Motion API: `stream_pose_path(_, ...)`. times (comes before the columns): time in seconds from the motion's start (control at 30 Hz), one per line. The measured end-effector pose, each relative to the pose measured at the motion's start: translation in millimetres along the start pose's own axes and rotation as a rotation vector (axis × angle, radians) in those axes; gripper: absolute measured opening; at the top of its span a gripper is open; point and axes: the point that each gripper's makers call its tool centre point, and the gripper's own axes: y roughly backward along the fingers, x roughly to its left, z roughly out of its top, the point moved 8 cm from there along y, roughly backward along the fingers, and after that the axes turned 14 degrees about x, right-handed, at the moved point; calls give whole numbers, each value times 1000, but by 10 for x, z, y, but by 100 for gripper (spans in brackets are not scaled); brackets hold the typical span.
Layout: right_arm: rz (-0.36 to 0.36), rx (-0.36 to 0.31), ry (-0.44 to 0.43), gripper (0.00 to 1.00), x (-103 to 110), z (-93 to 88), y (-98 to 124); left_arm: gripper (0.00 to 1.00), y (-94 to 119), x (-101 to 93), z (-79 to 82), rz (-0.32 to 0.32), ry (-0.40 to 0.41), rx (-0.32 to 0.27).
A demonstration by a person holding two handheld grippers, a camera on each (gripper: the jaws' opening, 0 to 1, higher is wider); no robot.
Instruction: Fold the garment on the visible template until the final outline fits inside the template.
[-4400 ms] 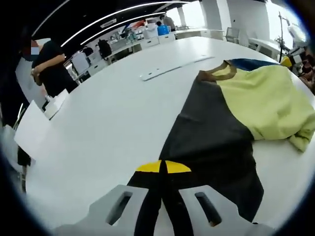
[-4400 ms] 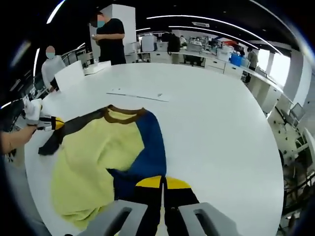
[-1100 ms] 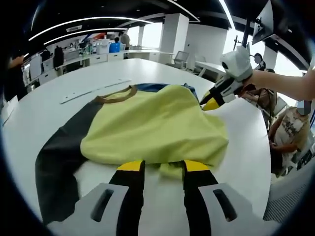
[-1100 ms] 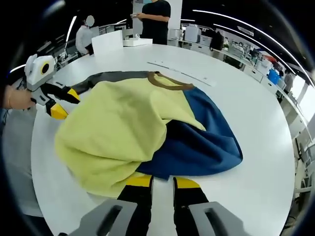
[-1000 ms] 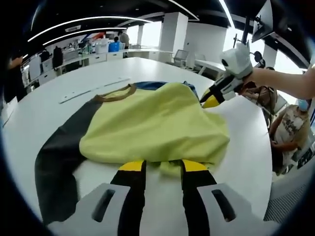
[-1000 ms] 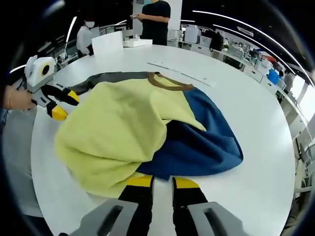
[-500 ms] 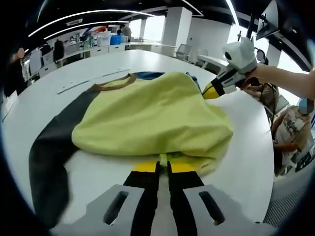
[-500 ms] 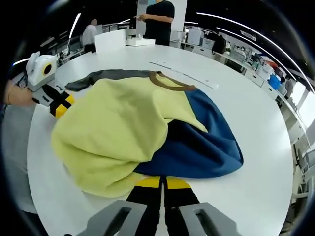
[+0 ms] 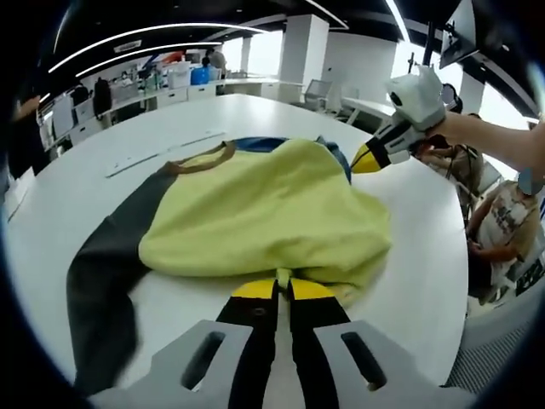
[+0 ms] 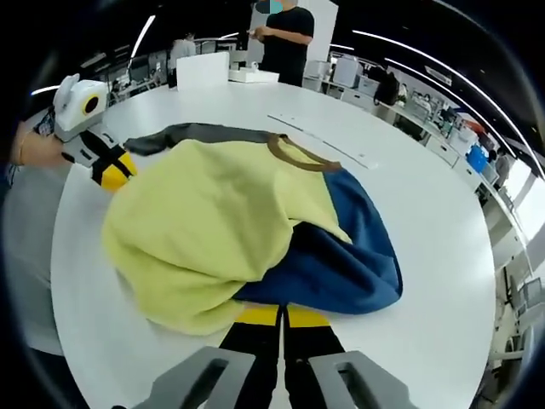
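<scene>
A garment lies bunched on the round white table [image 9: 68, 204]: yellow body [image 9: 264, 213], brown collar [image 9: 200, 158], dark grey sleeve [image 9: 106, 273], blue sleeve [image 10: 341, 260]. My left gripper [image 9: 281, 288] is shut on the yellow hem at the near edge, a sliver of cloth showing between its yellow tips. In the right gripper view the yellow body [image 10: 204, 221] overlaps the blue part, and my right gripper [image 10: 281, 315] is shut on the garment's near edge. Each gripper appears in the other's view: the right gripper [image 9: 364, 160] and the left gripper [image 10: 115, 170]. A flat white template strip [image 10: 324, 141] lies beyond the collar.
A person in black [image 10: 285, 38] stands at the table's far side near a white box [image 10: 204, 70]. Someone sits past the table edge [image 9: 502, 239]. Bare tabletop [image 10: 434, 196] stretches beyond the blue sleeve. Office desks fill the background.
Both grippers' jaws, open around the garment's near edge a second ago, have shut on it. The cloth has bunched a little toward the middle.
</scene>
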Motion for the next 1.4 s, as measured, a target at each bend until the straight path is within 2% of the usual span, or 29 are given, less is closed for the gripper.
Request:
stream_pose_path(0.17,-25,-6,-12,0,-56,3,118,1,91,12,12,13,11,-13)
stream_pose_path(0.23,-30,-10,-29,0,-93,-5,171,1,133,-1,-4,9,39,-7)
stream_pose_path(0.6,-53,-2,-89,0,-167,-137,394,1,282,-43,-109,5,87,-6)
stream_pose_path(0.83,-88,23,-131,0,-266,-265,539,1,350,-56,-168,15,111,-2)
stream_pose_path(1.07,-123,38,-195,0,-362,-416,726,1,391,-123,-237,-2,136,8)
stream_pose_path(1.4,-173,80,-273,0,-474,-654,882,1,430,-175,-276,-13,148,12)
